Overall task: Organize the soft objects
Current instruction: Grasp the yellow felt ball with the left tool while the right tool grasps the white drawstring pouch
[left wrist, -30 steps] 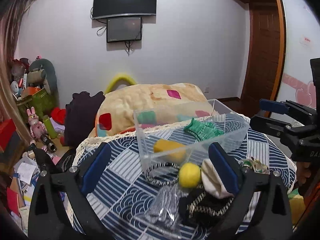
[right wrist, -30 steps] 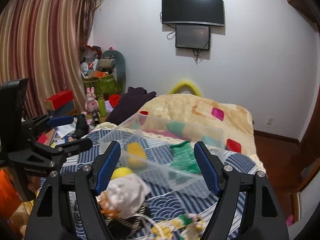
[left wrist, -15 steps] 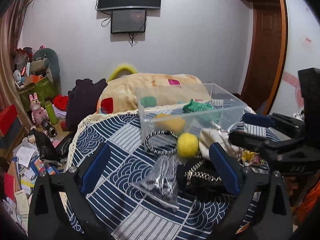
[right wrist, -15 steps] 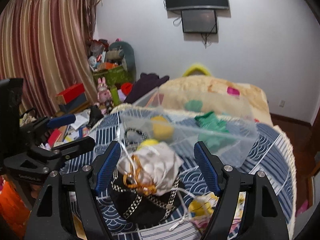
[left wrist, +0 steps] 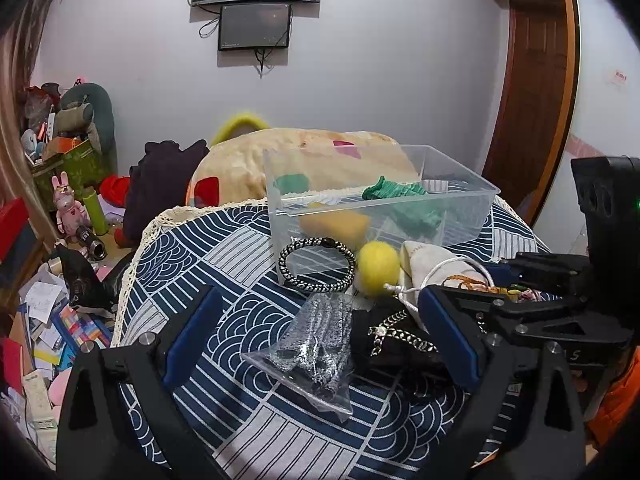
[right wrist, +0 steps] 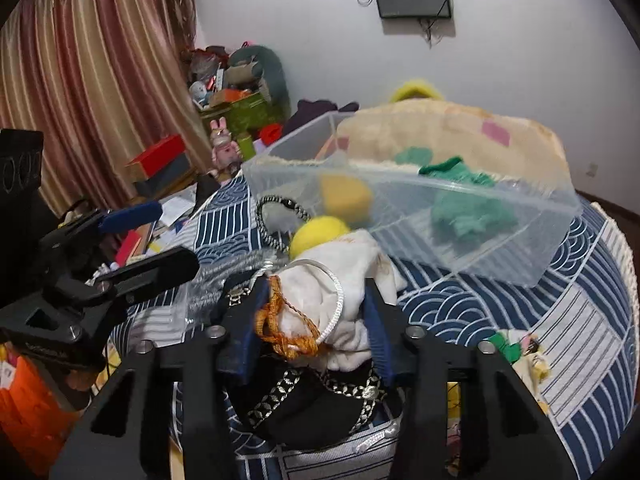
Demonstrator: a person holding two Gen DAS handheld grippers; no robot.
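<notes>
Since a second ago your right gripper [right wrist: 316, 320] has dropped and closed onto the white drawstring pouch [right wrist: 340, 280], which sits atop the black chain bag [right wrist: 308, 408] just before the clear bin [left wrist: 380, 204]. That bin already holds the yellow sponge [left wrist: 334, 222] and green cloth [left wrist: 404, 200], so the pouch probably goes there next; the jaws look clamped, though blur hides the contact. Your left gripper [left wrist: 316, 340] hangs wide apart over the plastic packet [left wrist: 316, 344], holding nothing.

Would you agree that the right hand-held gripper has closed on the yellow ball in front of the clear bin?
Not quite: the right hand-held gripper has closed on the white pouch, as the right wrist view shows. The yellow ball lies free in front of the clear bin.
</notes>
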